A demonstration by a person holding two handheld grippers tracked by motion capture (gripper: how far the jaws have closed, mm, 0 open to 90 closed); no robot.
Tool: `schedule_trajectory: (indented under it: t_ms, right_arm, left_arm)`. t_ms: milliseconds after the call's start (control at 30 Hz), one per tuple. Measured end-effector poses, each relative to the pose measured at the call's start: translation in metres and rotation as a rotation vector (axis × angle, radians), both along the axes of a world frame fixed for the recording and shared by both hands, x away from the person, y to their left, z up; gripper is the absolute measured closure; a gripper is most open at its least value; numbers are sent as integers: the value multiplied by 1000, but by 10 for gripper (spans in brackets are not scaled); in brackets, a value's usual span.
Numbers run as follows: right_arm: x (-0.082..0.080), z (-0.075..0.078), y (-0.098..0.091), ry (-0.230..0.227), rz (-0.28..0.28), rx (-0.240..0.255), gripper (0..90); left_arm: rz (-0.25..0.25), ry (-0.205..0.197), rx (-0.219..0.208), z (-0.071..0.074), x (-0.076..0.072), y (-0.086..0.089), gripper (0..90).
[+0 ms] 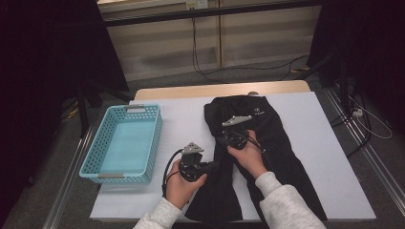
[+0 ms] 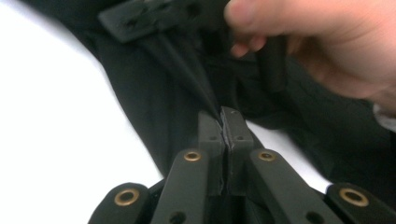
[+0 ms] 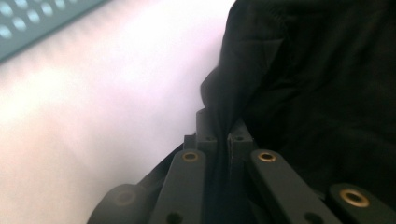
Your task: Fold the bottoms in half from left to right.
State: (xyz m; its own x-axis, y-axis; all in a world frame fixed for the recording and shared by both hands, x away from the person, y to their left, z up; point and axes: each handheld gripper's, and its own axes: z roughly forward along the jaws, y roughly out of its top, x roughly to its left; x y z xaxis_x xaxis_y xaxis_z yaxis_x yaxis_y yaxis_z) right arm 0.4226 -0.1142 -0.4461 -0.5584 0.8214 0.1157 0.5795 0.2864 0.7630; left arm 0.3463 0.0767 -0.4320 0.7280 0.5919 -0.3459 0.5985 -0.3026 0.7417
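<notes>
We see the left gripper (image 2: 223, 122) clamped on a fold of the black trousers (image 1: 267, 143), and the right gripper (image 3: 219, 126) pinching their edge. The trousers lie spread on the white table (image 1: 325, 143), right of a turquoise basket (image 1: 95, 152).

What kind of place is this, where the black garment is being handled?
Probably a lab or studio set up for recording. A small table under a white cover stands among dark curtains and black stands, cables trail over the carpeted floor, and a teal basket waits beside the black garment.
</notes>
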Motion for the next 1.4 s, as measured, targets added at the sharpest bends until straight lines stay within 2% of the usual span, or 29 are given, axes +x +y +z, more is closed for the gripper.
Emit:
schedule_trajectory:
  t_ms: [33, 100, 233, 300, 367, 433, 500, 600, 733, 867, 1000, 1067, 1100, 1167, 1267, 1333, 1400]
  right_arm:
    - [-2, 5, -6, -14, -9, 10, 876]
    - [-5, 10, -16, -13, -19, 22, 877]
    - [-15, 12, -32, -17, -36, 8, 878]
    - [-20, 10, -39, -18, -45, -3, 878]
    - [-23, 6, -47, -7, -52, 6, 878]
    - [-25, 3, -54, -3, -62, 12, 877]
    - [-26, 0, -59, 3, -70, 18, 875]
    - [-27, -2, -64, 1, -82, 40, 869]
    - [-28, -3, -69, -3, -95, 43, 856]
    - [-29, -5, -73, -5, -100, 32, 843]
    - [-26, -7, -73, -8, -107, 24, 836]
    - [-26, -8, -73, -7, -109, 23, 830]
    - [-25, -8, -74, -9, -111, 19, 825]
    - [-25, -8, -74, -10, -115, 17, 820]
    - [-23, -8, -74, -6, -119, 10, 794]
    - [-21, -9, -73, -15, -122, -5, 753]
    - [-18, -8, -71, -31, -120, -25, 700]
  left_arm:
    - [1, -2, -6, 0, 0, -1, 883]
    - [-8, -5, -10, 0, 0, -4, 884]
    - [-25, -11, -14, -1, 0, -11, 868]
    - [-44, -7, 14, -5, 1, -13, 822]
    - [-54, -10, 25, -9, 2, -13, 747]
    - [-64, -28, 61, -13, 4, -12, 606]
    - [-66, -22, 79, -16, 6, -9, 501]
    - [-71, -8, 92, -21, 6, -4, 407]
    - [-85, 9, 117, -25, 4, 0, 379]
    - [-91, -1, 117, -28, 1, 0, 402]
    - [-112, -5, 123, -29, -2, -3, 472]
    - [-109, 1, 127, -29, -3, -4, 555]
    - [-128, 21, 121, -28, -3, -4, 611]
    - [-123, 25, 120, -29, -4, -6, 665]
    - [-124, 67, 108, -30, -4, -7, 785]
    - [-107, 91, 86, -30, -4, -8, 879]
    - [-100, 91, 88, -28, -3, -7, 891]
